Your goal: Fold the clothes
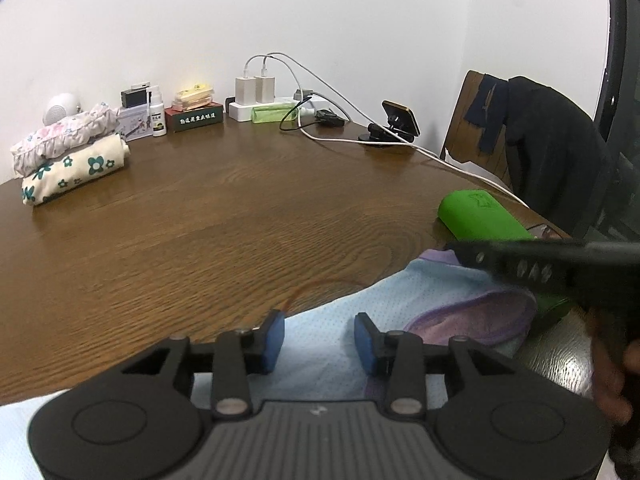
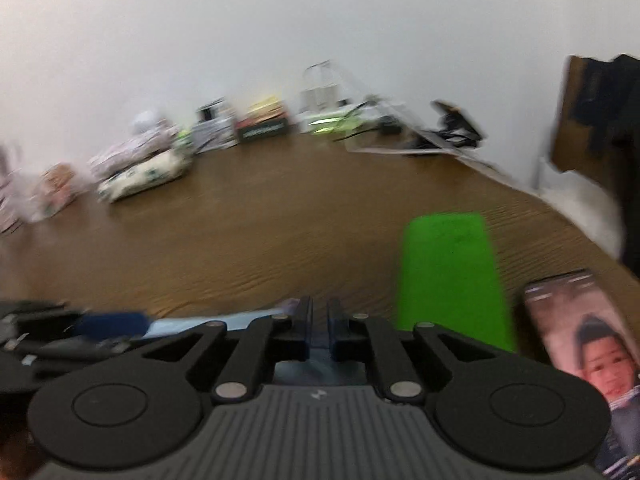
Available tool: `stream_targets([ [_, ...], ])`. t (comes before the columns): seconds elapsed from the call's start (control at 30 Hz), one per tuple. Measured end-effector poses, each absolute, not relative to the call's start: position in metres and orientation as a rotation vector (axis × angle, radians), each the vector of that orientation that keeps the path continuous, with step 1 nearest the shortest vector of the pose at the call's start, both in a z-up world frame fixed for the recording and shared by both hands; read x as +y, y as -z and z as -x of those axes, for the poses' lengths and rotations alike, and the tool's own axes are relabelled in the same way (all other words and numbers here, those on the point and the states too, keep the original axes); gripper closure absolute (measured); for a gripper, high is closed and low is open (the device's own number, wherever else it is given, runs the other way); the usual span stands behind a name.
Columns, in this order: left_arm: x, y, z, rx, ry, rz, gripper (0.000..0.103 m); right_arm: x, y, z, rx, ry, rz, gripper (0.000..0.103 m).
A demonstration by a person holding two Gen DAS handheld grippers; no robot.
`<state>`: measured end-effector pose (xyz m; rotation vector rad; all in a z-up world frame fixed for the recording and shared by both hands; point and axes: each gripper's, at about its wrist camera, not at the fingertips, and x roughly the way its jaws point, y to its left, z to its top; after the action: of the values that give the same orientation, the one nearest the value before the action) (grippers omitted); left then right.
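At the near edge of the counter (image 1: 208, 216), I have both grippers down at the pale blue garment (image 1: 320, 344).

From the left wrist view my left gripper (image 1: 319, 341) stands partly open, blue pads straddling the blue mesh fabric without pressing it. The garment lies directly under and ahead of it, its long axis running toward my right, where the purple-trimmed neckline (image 1: 472, 320) sits. My right gripper (image 2: 319, 328) is nearly closed; its view is blurred, so I cannot tell whether cloth is pinched. It sits nearer the neckline end, just beside the green case (image 2: 448, 272) and a phone (image 2: 584, 344). Folded floral clothes (image 1: 72, 160) wait well apart at the far left.
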<state>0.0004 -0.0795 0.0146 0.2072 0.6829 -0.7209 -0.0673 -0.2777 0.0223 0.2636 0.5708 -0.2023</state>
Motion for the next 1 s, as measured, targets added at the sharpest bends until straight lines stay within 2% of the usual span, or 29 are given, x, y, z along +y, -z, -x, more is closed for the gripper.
stream_targets([
  [0.13,-0.068,-0.025,-0.004,0.710,0.689,-0.170,0.066,-0.284,-0.039,0.094,0.495,0.187,-0.285,0.088],
  [0.2,-0.052,-0.033,-0.005,0.704,0.674,-0.118,0.063,-0.281,-0.045,0.111,0.484,0.167,-0.277,0.058],
  [0.27,-0.036,-0.041,-0.005,0.700,0.659,-0.077,0.060,-0.276,-0.050,0.129,0.482,0.144,-0.261,0.051],
  [0.53,-0.023,-0.034,0.003,0.724,0.655,-0.085,0.059,-0.241,-0.041,0.134,0.613,0.126,-0.245,0.047],
  [0.7,-0.022,-0.025,0.006,0.729,0.656,-0.098,0.059,-0.239,-0.029,0.117,0.635,0.185,-0.329,0.028],
  [0.93,-0.019,-0.018,0.009,0.701,0.652,-0.123,0.059,-0.248,-0.022,0.111,0.568,0.256,-0.530,0.029],
  [0.97,-0.019,-0.018,0.010,0.699,0.654,-0.121,0.059,-0.246,-0.021,0.109,0.570,0.275,-0.510,0.039],
  [1.0,-0.019,-0.018,0.010,0.696,0.656,-0.120,0.059,-0.245,-0.020,0.107,0.573,0.295,-0.489,0.054],
])
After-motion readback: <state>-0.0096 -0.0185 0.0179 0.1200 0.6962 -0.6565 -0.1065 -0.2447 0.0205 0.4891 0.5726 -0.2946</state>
